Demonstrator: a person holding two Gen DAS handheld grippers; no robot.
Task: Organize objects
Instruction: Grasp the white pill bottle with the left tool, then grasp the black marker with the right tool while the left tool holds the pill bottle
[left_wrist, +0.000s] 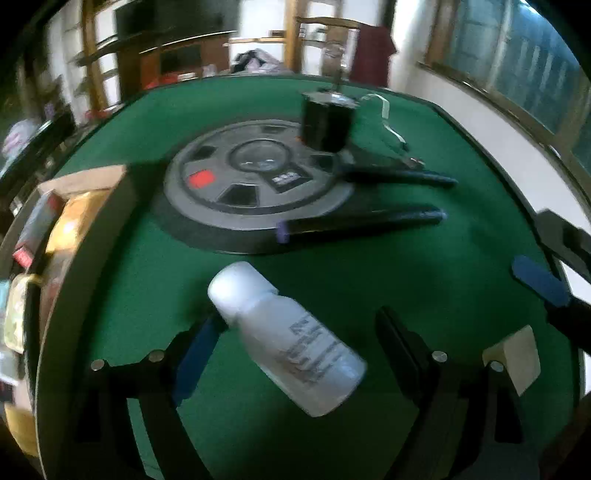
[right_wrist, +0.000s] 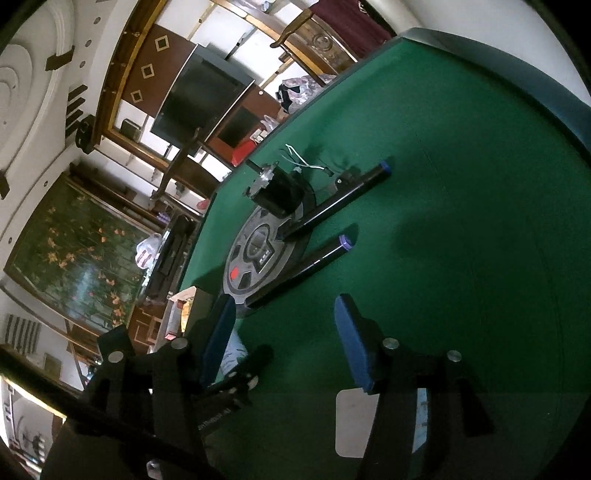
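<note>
A white plastic bottle (left_wrist: 286, 338) lies on its side on the green table, between the spread fingers of my left gripper (left_wrist: 295, 332), which is open around it; its cap touches the left finger pad (left_wrist: 194, 354). Two black markers (left_wrist: 360, 221) (left_wrist: 402, 176) lie beyond it, beside a grey round scale (left_wrist: 255, 177). A black motor (left_wrist: 327, 120) stands on the scale's far edge. My right gripper (right_wrist: 286, 332) is open and empty above the table, tilted; its blue pad shows at the right of the left wrist view (left_wrist: 539, 280). The markers (right_wrist: 301, 273) (right_wrist: 336, 201), scale (right_wrist: 258, 254) and motor (right_wrist: 277, 192) lie ahead of it.
An open cardboard box (left_wrist: 74, 206) with packets stands at the table's left edge. A pale block (left_wrist: 515, 356) lies by my left gripper's right finger. Thin wires (left_wrist: 388, 122) trail behind the motor. The table's dark rim (right_wrist: 535, 66) curves around the green felt.
</note>
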